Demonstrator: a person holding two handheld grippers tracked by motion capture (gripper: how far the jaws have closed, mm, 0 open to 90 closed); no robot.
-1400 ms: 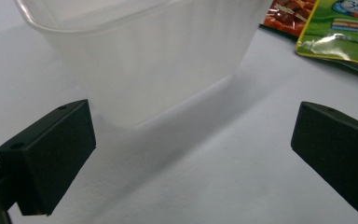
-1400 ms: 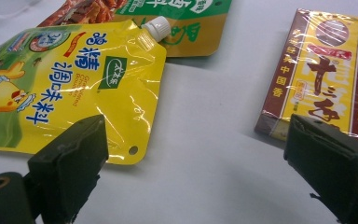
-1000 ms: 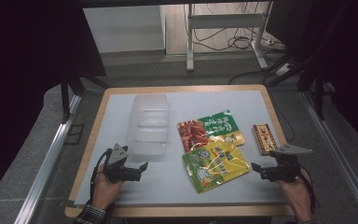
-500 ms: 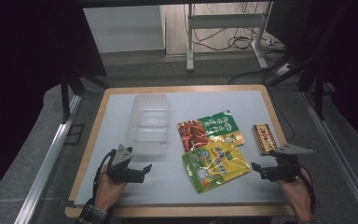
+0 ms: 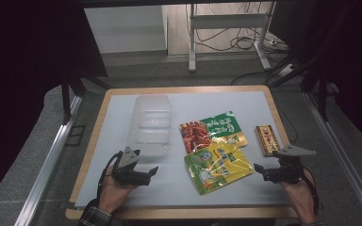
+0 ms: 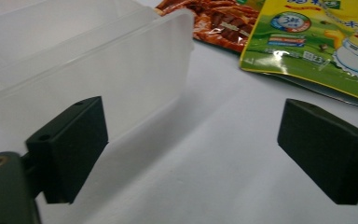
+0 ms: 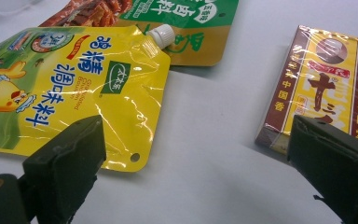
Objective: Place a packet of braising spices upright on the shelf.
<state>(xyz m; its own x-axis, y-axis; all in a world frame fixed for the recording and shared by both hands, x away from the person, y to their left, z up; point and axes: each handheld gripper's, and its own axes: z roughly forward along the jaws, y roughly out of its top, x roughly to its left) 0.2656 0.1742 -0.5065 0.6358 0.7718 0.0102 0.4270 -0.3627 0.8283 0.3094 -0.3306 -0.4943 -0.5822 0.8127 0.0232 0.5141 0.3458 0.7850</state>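
Observation:
A clear plastic container (image 5: 151, 123) stands left of centre on the white table (image 5: 122, 101). My left gripper (image 5: 152, 173) lies just in front of it, pointing right. Its jaws have just been closing a little but stand open, with nothing between them (image 6: 191, 154); the container's wall (image 6: 121, 79) is close beside the left jaw. A yellow spouted pouch (image 5: 217, 165) lies mid-table, partly over a green and red pouch (image 5: 212, 129). My right gripper (image 5: 260, 172) is open at the front right, its jaws (image 7: 196, 172) standing between the yellow pouch (image 7: 74, 88) and a brown and yellow box (image 7: 326, 88).
The box (image 5: 266, 140) lies near the table's right edge. A wooden rim (image 5: 89, 155) frames the table, with metal rails on both sides. Bare table surface stretches between the two grippers along the front.
My left gripper has edged slightly to the right along the front of the container. The right gripper and all the packets are where they were.

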